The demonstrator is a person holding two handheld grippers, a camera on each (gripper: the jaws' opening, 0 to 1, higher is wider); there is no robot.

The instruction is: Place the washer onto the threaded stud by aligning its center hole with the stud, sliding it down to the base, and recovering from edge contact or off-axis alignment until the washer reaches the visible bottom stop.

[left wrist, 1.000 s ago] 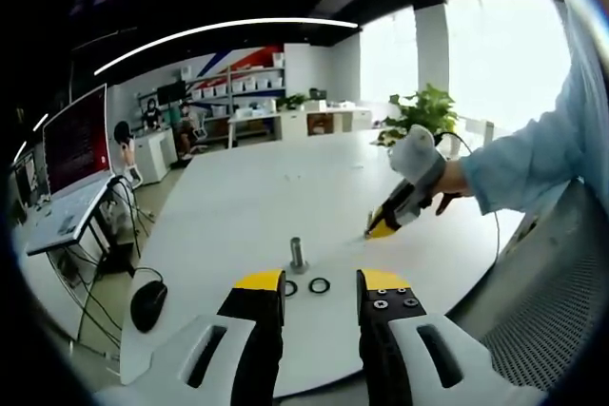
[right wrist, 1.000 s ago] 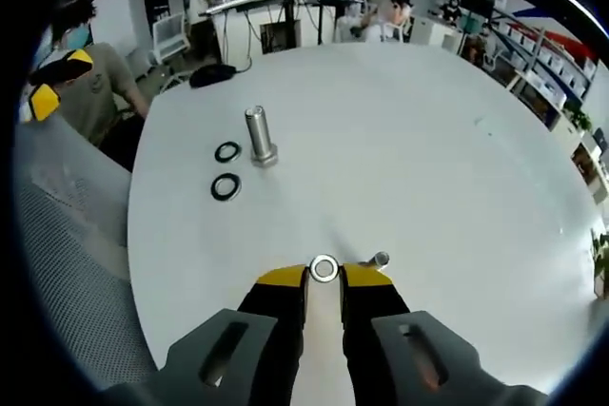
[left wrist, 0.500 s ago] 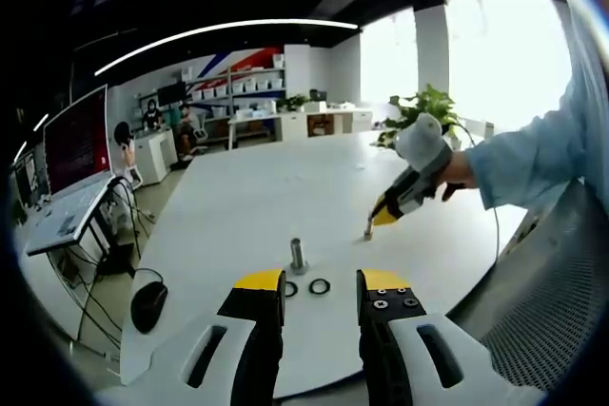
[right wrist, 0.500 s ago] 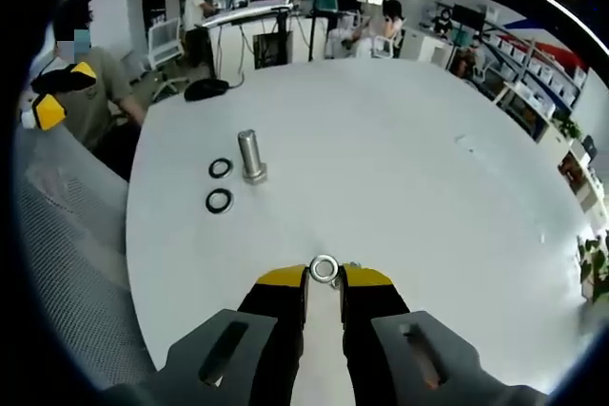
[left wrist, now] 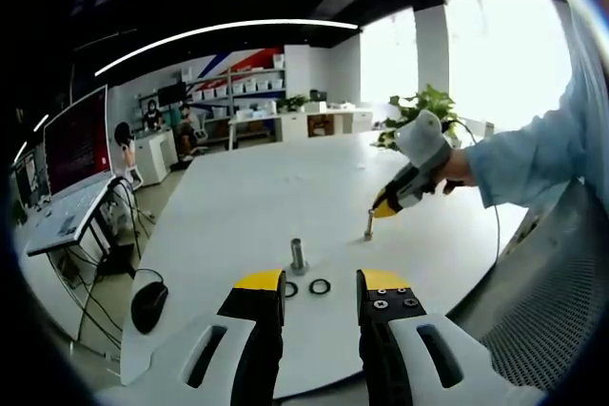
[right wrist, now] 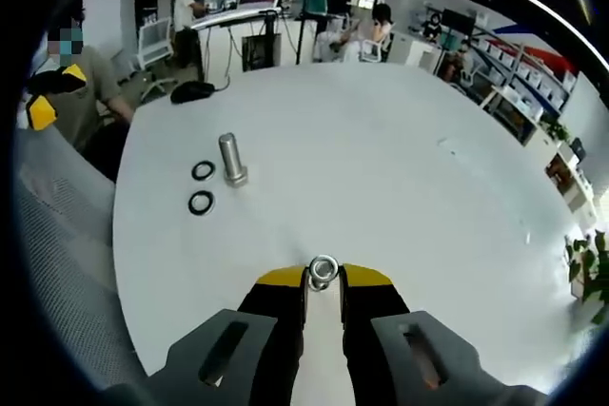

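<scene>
The right gripper (right wrist: 324,278) was clamped on a small silver metal washer (right wrist: 323,271). The upright grey threaded stud (right wrist: 231,159) stood ahead to its left, well apart. The left gripper (left wrist: 321,284) waited with jaws apart, nearer the stud.

Bench (right wrist: 400,168) plain white. Threaded stud (right wrist: 231,159) dull silver-grey; two rings (right wrist: 201,186) beside it black. Washer (right wrist: 324,270) bright silver, between yellow-tipped black jaws of right gripper (right wrist: 324,278). Left gripper (left wrist: 321,282): same yellow tips, grey body. Sleeve (left wrist: 528,164) pale blue. Mouse (left wrist: 148,303) black at bench edge.
</scene>
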